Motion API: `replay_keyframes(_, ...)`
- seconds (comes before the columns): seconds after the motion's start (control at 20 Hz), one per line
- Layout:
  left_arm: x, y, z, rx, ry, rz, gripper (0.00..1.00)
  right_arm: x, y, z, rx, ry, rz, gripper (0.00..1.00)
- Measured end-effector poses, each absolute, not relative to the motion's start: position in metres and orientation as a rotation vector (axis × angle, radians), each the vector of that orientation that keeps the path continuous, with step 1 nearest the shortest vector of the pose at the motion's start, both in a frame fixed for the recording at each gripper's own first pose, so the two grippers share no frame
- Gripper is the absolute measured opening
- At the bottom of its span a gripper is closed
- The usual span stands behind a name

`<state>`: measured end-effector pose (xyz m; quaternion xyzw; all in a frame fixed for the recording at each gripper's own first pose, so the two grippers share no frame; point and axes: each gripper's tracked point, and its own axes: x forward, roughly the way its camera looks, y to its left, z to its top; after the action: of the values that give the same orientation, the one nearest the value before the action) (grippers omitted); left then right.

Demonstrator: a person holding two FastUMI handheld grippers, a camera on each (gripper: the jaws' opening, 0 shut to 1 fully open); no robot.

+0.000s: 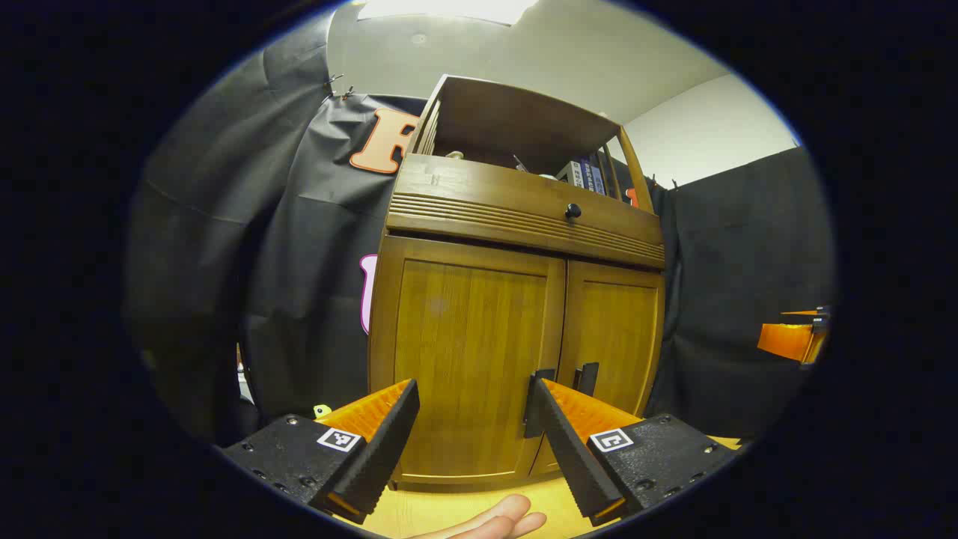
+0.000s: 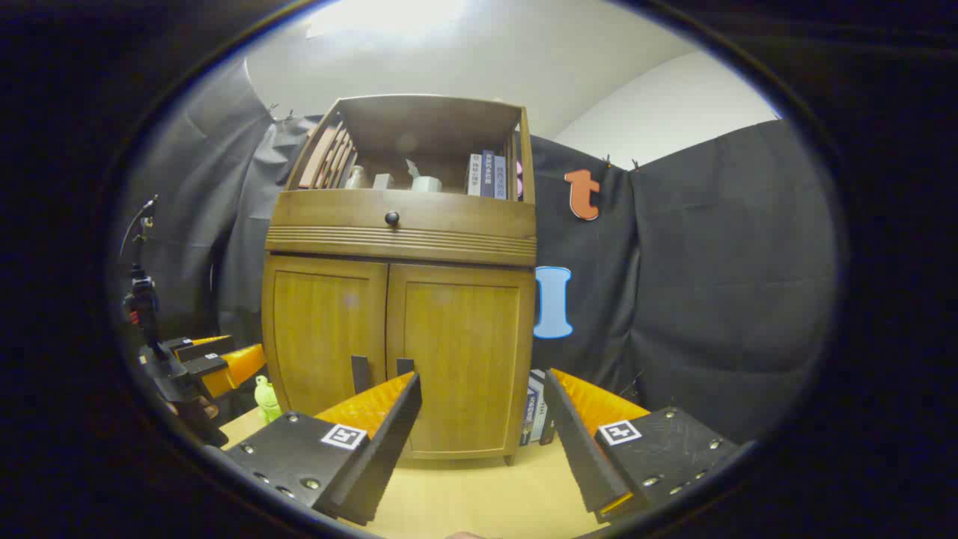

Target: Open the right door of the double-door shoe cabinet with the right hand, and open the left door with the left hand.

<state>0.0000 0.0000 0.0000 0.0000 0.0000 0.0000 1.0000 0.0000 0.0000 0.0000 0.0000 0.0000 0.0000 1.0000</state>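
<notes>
Shoe cabinet (image 2: 400,329) upright on tabletop (image 2: 479,486), 2 doors closed, top shelf (image 2: 419,161) holding books (image 2: 488,176), left gripper (image 1: 475,408) and right gripper (image 2: 483,408) fingers released, grasping nothing

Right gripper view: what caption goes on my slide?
Open right gripper faces the shoe cabinet, both doors closed.

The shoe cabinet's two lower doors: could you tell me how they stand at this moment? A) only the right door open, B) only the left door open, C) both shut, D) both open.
C: in the right gripper view the left door and right door of the shoe cabinet both lie flush in the frame, handles side by side.
</notes>
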Motion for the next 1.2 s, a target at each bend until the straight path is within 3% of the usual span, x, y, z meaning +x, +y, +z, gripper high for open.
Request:
replay_keyframes(0.25,0.001,-0.008,-0.004,0.0,0.016,-0.032,0.92,0.007,-0.001,-0.007,0.007,0.012,-0.002,0.94)
replay_keyframes(0.3,0.001,-0.008,-0.005,0.002,0.018,-0.031,0.95,0.009,-0.002,-0.01,0.011,0.016,-0.002,0.97)
replay_keyframes(0.75,0.003,0.002,0.0,0.017,0.0,-0.017,0.92,0.034,0.01,-0.028,0.038,0.057,0.029,0.94)
replay_keyframes(1.2,0.011,0.003,-0.006,-0.006,0.021,-0.019,0.92,0.129,0.054,-0.067,0.038,0.113,0.111,0.97)
